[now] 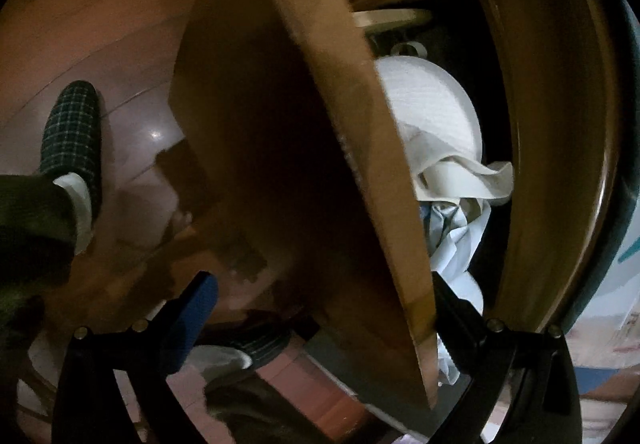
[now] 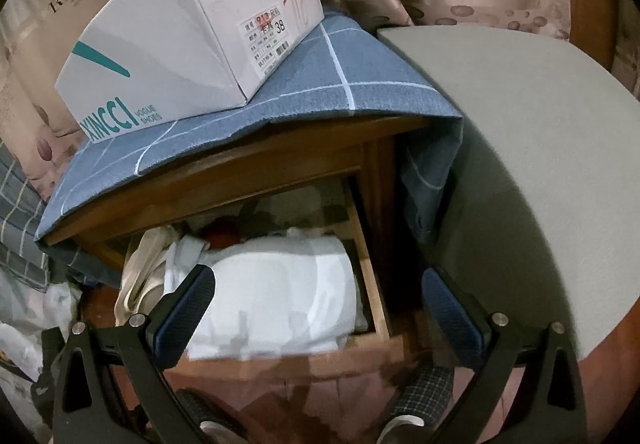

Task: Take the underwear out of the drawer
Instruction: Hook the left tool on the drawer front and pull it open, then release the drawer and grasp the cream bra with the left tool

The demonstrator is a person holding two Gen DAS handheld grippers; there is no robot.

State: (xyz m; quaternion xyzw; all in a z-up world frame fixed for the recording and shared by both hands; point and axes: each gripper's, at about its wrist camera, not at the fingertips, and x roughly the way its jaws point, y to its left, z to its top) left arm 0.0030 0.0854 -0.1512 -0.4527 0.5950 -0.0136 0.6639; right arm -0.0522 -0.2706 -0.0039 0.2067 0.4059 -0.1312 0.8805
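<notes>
In the left wrist view, a checked slipper [image 1: 72,131] stands on the glossy wooden floor [image 1: 100,23] at far left, the leg above it cut off by the frame edge. The left gripper [image 1: 320,308] is spread wide and straddles the drawer front [image 1: 304,147]: its blue-padded left finger [image 1: 196,320] hangs free outside the panel, while the right finger sits inside the drawer, mostly hidden behind the panel's edge, so whether either touches the wood cannot be told. Right of the panel, inside the open drawer [image 1: 552,163], lies the underwear [image 1: 432,111], a white folded bundle with cream and pale blue cloth crumpled nearer the camera; blur and the panel hide its left part. In the right wrist view, a white shoe box [image 2: 180,43] rests on a blue checked cloth [image 2: 320,83] covering the wooden nightstand [image 2: 240,171]. Below it the drawer is pulled out, and the white bundle runs with its long axis left to right across the drawer, cream straps draped at its left end. The right gripper [image 2: 320,308] hovers released above the bundle, jaws wide, gripping nothing. A grey curved panel [image 2: 540,163] fills the right side, its nature unclear.
</notes>
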